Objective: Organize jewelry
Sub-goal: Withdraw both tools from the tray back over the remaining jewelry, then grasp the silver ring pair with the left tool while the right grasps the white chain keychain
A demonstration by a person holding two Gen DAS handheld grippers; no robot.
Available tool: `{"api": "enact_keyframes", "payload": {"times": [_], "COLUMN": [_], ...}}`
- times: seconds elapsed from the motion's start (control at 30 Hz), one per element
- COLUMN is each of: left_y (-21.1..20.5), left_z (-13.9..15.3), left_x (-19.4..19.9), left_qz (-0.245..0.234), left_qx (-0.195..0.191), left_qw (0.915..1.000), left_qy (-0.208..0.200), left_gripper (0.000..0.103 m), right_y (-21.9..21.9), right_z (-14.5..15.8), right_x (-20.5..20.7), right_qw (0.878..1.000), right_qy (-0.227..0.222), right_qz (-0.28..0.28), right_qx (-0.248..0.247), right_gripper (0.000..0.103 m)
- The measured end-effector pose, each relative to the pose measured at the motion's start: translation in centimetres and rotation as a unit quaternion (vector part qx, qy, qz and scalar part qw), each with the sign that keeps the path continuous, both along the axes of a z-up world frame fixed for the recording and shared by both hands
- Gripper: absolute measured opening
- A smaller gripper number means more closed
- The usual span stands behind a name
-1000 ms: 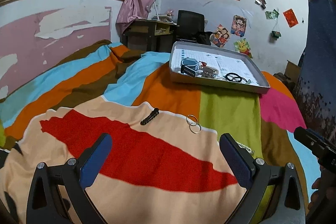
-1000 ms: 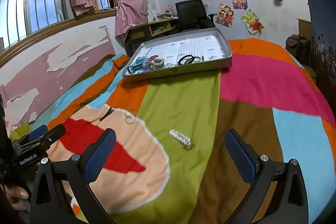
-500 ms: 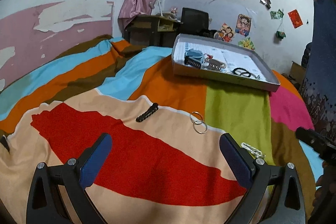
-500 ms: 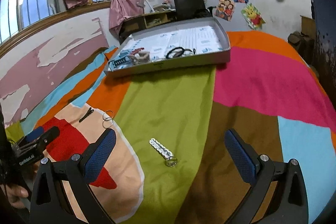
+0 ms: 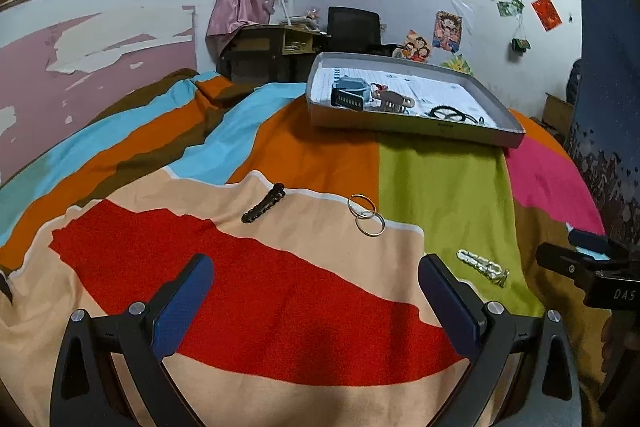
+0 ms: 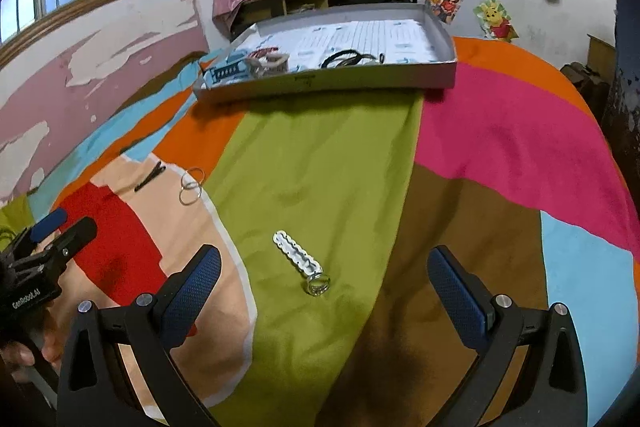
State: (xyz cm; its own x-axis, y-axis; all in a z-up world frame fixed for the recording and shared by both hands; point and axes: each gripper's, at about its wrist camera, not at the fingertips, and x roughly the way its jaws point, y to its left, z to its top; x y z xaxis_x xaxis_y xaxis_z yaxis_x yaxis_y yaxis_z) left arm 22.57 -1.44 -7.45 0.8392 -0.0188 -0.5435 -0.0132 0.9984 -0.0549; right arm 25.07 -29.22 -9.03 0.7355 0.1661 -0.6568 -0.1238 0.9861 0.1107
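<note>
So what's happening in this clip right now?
A person holds two tools over a colourful bedspread, tidying jewelry. Both the left tool and right tool are open and hold nothing. Loose on the bedspread lie a black hair clip, two silver hoop rings and a white beaded piece, which sits between the right tool's fingers. The tray at the back already holds several items.

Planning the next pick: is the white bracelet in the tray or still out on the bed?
Out. The white bracelet lies on the green bedspread, apart from the tray.
</note>
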Motion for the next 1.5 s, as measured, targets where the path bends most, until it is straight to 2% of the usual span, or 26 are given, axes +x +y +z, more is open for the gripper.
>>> {"api": "enact_keyframes", "payload": {"times": [0.17, 0.3, 0.43, 0.57, 0.73, 0.83, 0.9, 1.0, 1.1, 1.2, 1.5], "left_y": [-1.1, -1.2, -1.3, -1.6, -2.2, -2.2, -2.2, -2.1, -2.2, -2.1, -1.7], "left_z": [-0.5, -1.2, -1.7, -2.3, -2.9, -3.4, -3.7, -3.9, -4.0, -4.1, -4.1], "left_x": [1.9, 4.0, 5.2, 6.3, 8.0, 9.0, 9.6, 10.5, 11.2, 11.3, 11.4], "left_qz": [-0.039, -0.056, -0.064, -0.082, -0.107, -0.117, -0.121, -0.124, -0.126, -0.126, -0.124], "left_qx": [0.024, 0.003, 0.0, -0.009, -0.017, -0.033, -0.044, -0.059, -0.069, -0.073, -0.082], "left_qw": [0.999, 0.9983, 0.9977, 0.9961, 0.9926, 0.9905, 0.989, 0.9877, 0.9866, 0.9864, 0.9856], "left_qy": [0.003, 0.018, 0.022, 0.033, 0.054, 0.066, 0.073, 0.076, 0.077, 0.078, 0.081], "left_gripper": [0.103, 0.103, 0.103, 0.101, 0.087, 0.08, 0.075, 0.072, 0.065, 0.06, 0.044], "right_y": [1.2, 1.7, 1.1, 1.0, 2.4, 2.5, 2.4, 2.2, 2.6, 3.2, 4.7], "right_z": [-0.7, -1.9, -2.5, -2.6, -3.7, -4.2, -4.7, -4.7, -4.8, -5.4, -5.5], "right_x": [0.6, 1.5, 2.2, 2.3, 4.0, 5.0, 5.6, 5.7, 5.8, 6.3, 6.4], "right_qw": [0.999, 0.999, 0.999, 0.999, 0.997, 0.995, 0.994, 0.994, 0.993, 0.991, 0.99], "right_qy": [0.012, 0.029, 0.041, 0.038, 0.049, 0.06, 0.075, 0.08, 0.084, 0.09, 0.097], "right_qz": [0.028, 0.039, 0.032, 0.028, 0.056, 0.07, 0.075, 0.077, 0.085, 0.092, 0.102], "right_qx": [-0.019, -0.02, -0.005, -0.003, -0.038, -0.036, -0.028, -0.011, -0.011, -0.018, -0.026], "right_gripper": [0.102, 0.101, 0.099, 0.097, 0.078, 0.066, 0.053, 0.044, 0.037, 0.032, 0.032]}}
